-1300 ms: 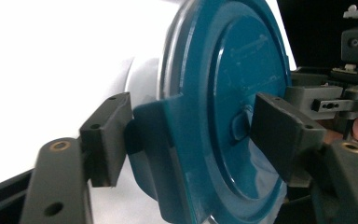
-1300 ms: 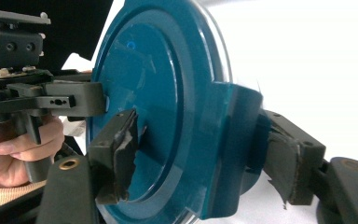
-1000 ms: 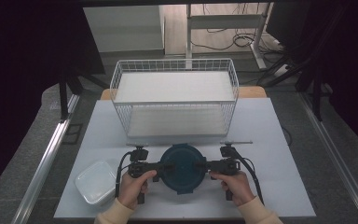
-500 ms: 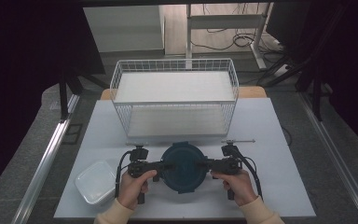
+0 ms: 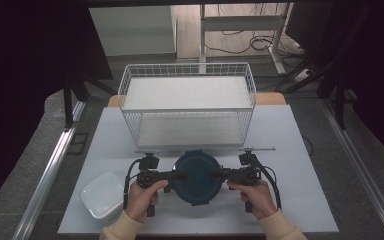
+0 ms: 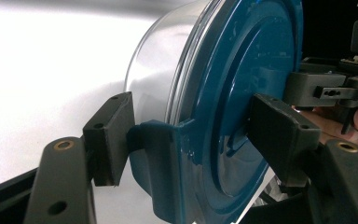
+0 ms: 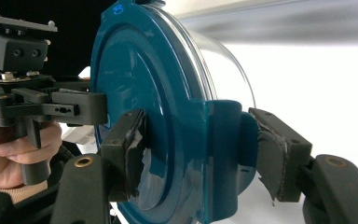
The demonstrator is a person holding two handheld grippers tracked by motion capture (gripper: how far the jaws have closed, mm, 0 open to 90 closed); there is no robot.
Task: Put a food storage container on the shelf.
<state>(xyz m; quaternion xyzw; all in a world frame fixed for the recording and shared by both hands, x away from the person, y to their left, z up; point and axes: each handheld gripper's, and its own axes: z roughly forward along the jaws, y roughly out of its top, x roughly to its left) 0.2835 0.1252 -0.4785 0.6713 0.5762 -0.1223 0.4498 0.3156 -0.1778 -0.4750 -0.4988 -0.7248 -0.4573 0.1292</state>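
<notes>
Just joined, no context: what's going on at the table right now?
A person holds a round container with a blue lid between two handheld grippers, one per side. The left gripper and right gripper each have their jaws clamped over a lid latch tab. The container sits near the table's front edge, before a white wire basket. A clear lidded tub sits front left.
</notes>
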